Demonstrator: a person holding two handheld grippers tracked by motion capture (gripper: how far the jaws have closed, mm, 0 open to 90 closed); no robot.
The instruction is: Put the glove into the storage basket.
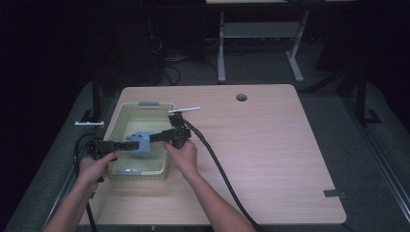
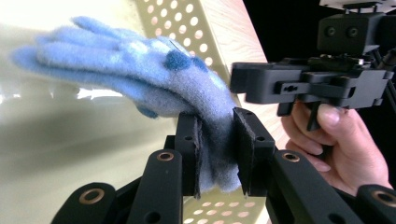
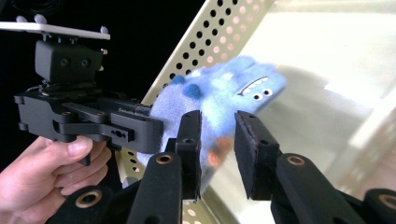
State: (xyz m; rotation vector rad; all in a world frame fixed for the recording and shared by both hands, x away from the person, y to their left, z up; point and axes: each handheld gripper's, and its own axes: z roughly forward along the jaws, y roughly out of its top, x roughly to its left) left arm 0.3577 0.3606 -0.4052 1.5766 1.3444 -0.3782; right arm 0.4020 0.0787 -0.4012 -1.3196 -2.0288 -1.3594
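Blue plush toy (image 2: 140, 70) hangs over the yellow basket (image 1: 121, 116), pinched by the left gripper (image 2: 217, 154); the right gripper (image 3: 217, 149) stands partly open beside it, so a tug could tear it loose.

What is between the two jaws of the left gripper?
The blue plush toy: in the left gripper view, the left gripper pinches its lower end.

A pale wooden table (image 1: 270, 145) in a dim, dark room.

The table has rounded corners and a round cable hole (image 1: 241, 97) near its far edge; a strip of grey tape (image 1: 334, 194) lies at its near right corner. Grey carpeted floor (image 1: 382, 145) surrounds the table. Beyond the table's far edge stands a desk frame with light metal legs (image 1: 221, 48), cables (image 1: 169, 67) tangled on the floor left of it.
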